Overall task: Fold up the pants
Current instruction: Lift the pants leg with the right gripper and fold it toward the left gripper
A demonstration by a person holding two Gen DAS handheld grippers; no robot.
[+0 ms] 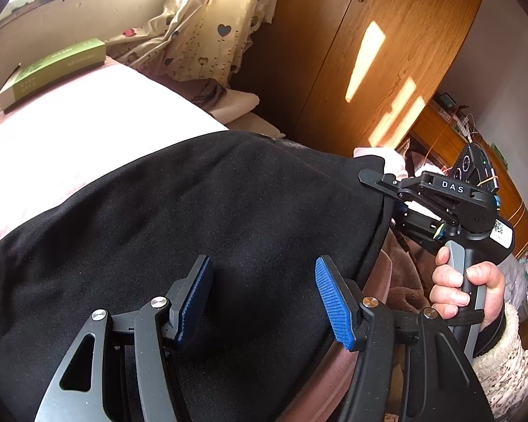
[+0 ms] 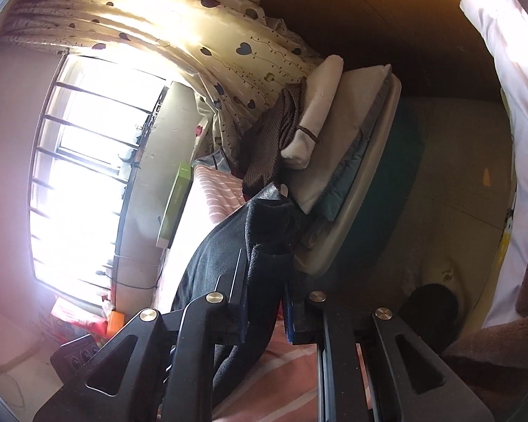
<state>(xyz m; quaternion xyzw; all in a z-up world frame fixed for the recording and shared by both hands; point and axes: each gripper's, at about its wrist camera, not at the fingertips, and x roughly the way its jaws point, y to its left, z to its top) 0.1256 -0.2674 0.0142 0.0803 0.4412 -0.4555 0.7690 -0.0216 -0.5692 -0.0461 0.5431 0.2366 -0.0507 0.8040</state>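
Pants (image 1: pixel 200 204): soft, limp; take them by an edge.
Right gripper (image 2: pixel 264 302): your jaws pinch black cloth between them.
Left gripper (image 1: pixel 264 299): your jaws wide, empty, cloth beneath.

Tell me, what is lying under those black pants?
The black pants lie on a pink striped bedsheet, bare beyond their far edge. A brown blanket shows at their right edge. What lies beneath their middle is covered.

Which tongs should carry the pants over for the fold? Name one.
Right. The right tongs are already shut on the edge of the black pants; the left tongs hover open above the cloth, gripping nothing.
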